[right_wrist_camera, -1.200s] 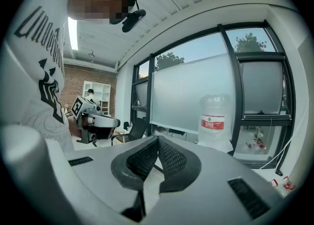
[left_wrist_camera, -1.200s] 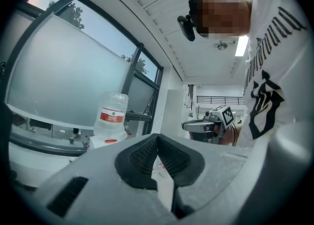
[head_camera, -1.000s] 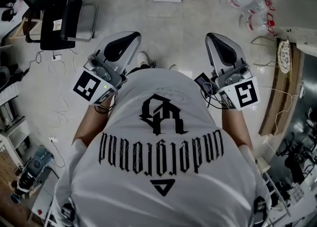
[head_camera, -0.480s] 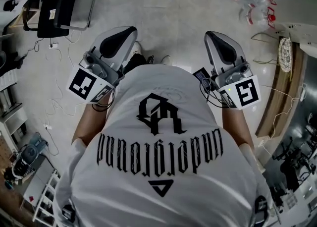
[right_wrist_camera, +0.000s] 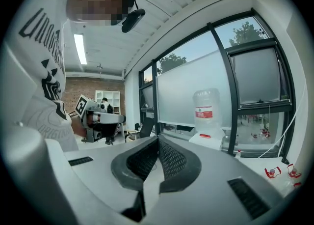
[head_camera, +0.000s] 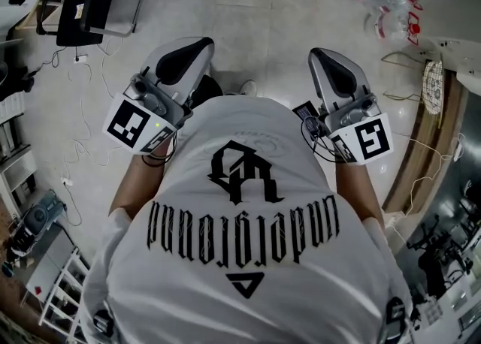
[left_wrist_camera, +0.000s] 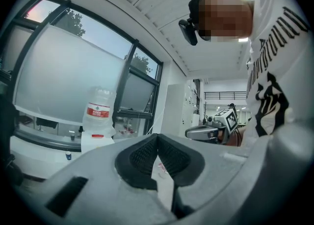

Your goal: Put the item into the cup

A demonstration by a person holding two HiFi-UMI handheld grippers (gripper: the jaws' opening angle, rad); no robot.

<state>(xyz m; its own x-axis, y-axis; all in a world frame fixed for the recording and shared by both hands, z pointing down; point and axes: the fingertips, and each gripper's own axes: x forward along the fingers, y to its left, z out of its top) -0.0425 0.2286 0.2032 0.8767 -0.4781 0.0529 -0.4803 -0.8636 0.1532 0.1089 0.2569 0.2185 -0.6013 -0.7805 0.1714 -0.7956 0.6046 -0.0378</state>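
Left tool (left_wrist_camera: pixel 157 139) and right tool (right_wrist_camera: pixel 158 143) closed, apparently empty, either side of white shirt (head_camera: pixel 248 260)

On the white T-shirt (head_camera: pixel 248 260) stands the black gothic word "underground", upside down in the head view. The red label on the water bottle (right_wrist_camera: pixel 206 113) is too small to read. The left cube (head_camera: pixel 135 126) and the right cube (head_camera: pixel 373 140) bear only square markers.

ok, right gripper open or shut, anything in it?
Shut and empty: in its own view the right gripper has its jaws meeting at the tips, nothing between them.
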